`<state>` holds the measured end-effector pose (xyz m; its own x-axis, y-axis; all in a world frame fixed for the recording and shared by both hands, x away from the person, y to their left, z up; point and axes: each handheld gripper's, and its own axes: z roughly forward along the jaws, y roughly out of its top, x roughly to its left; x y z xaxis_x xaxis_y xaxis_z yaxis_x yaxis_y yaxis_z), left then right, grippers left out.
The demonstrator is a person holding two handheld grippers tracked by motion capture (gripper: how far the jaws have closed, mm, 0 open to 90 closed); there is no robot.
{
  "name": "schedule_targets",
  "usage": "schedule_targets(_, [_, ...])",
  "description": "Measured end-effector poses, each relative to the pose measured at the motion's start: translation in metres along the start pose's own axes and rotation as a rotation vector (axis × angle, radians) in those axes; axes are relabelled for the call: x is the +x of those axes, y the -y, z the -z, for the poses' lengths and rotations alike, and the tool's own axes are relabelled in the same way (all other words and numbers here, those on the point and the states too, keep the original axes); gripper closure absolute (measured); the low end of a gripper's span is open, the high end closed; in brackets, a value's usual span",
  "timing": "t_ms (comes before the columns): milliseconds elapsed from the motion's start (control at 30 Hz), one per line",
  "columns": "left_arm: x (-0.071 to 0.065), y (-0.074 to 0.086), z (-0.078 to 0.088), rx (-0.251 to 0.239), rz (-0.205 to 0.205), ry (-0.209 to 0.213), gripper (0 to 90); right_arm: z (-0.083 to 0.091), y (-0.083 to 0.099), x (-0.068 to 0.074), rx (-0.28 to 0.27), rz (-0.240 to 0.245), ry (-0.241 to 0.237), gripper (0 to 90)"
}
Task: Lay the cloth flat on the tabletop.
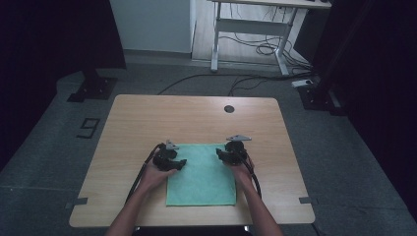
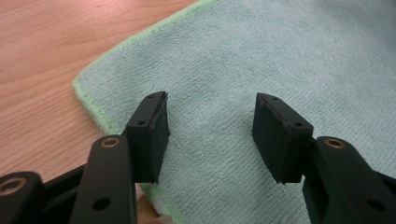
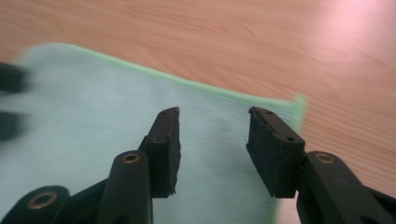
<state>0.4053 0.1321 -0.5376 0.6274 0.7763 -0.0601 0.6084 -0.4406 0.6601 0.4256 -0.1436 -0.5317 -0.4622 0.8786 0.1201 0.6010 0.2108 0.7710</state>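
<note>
Green cloth (image 1: 201,174) lying flat on the table (image 1: 147,118), close to the near edge and about midway between the left and right edges, its longer side running from near edge toward far edge. Both grippers are up at the cloth's far end, one per corner. The left gripper (image 1: 178,163) sits over the far-left corner, and in the left gripper view (image 2: 210,135) the jaws stand apart with nothing pinched, bare cloth (image 2: 280,56) showing between them and the bright hem curling round just outside the left finger (image 2: 152,135). Over to the right gripper (image 1: 222,155): in the right gripper view (image 3: 212,144) it is released as well, jaws parted above the cloth (image 3: 93,116), the far-right corner poking out just beyond the right finger (image 3: 273,149). So each corner lies just ahead of and below its own fingers. Neither hand is clearly nearer; it looks a matched pair, and a grab on both corners looks likely to me.
</note>
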Motion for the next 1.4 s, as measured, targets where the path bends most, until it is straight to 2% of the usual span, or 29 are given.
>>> schedule_targets(33, [0.001, 0.000, 0.000, -0.001, 0.006, 0.003, 46.1, 0.004, -0.001, 0.005, -0.008, 0.011, -0.012, 54.3])
schedule_targets(67, [0.001, 0.000, 0.000, -0.002, 0.007, 0.004, 46.2, 0.010, -0.002, 0.015, -0.013, 0.027, -0.048, 54.4])
schedule_targets(133, [0.000, 0.001, 0.000, -0.006, 0.005, 0.000, 46.2, 0.015, -0.001, 0.030, 0.003, 0.048, -0.095, 54.4])
schedule_targets(200, [0.000, 0.002, 0.000, -0.013, 0.008, -0.004, 46.2, 0.019, 0.004, 0.050, 0.007, 0.078, -0.113, 54.4])
schedule_targets(267, [-0.001, 0.002, 0.000, -0.019, 0.015, -0.005, 46.2, 0.019, 0.009, 0.064, 0.018, 0.087, -0.126, 53.9])
schedule_targets(400, [-0.001, 0.004, 0.001, -0.021, 0.008, -0.016, 47.6, 0.020, 0.027, 0.080, 0.036, 0.092, -0.192, 53.0])
schedule_targets(433, [-0.001, 0.004, 0.001, -0.021, 0.009, -0.017, 47.6, 0.021, 0.032, 0.082, 0.053, 0.108, -0.188, 52.2])
schedule_targets(500, [0.000, 0.005, 0.002, -0.020, 0.012, -0.014, 47.7, 0.024, 0.041, 0.082, 0.063, 0.128, -0.160, 51.6])
schedule_targets(567, [0.000, 0.004, 0.002, -0.021, 0.017, -0.013, 48.3, 0.029, 0.051, 0.077, 0.073, 0.118, -0.160, 50.5])
schedule_targets(800, [-0.001, 0.004, 0.002, -0.016, 0.016, -0.022, 48.4, 0.063, 0.089, 0.068, 0.015, 0.196, -0.081, 48.5])
schedule_targets(933, [-0.002, 0.003, 0.002, -0.011, 0.018, -0.028, 48.4, 0.076, 0.099, 0.064, 0.013, 0.209, -0.079, 51.4])
schedule_targets(1067, [-0.002, 0.001, 0.001, -0.004, 0.017, -0.031, 48.4, 0.081, 0.102, 0.058, 0.015, 0.202, -0.092, 55.9])
schedule_targets(1233, [0.001, -0.006, -0.005, 0.002, 0.017, -0.033, 48.4, 0.076, 0.095, 0.049, 0.026, 0.191, -0.091, 58.2])
schedule_targets(1400, [0.002, -0.011, -0.009, 0.005, 0.019, -0.035, 48.3, 0.078, 0.093, 0.033, 0.028, 0.121, -0.059, 56.2])
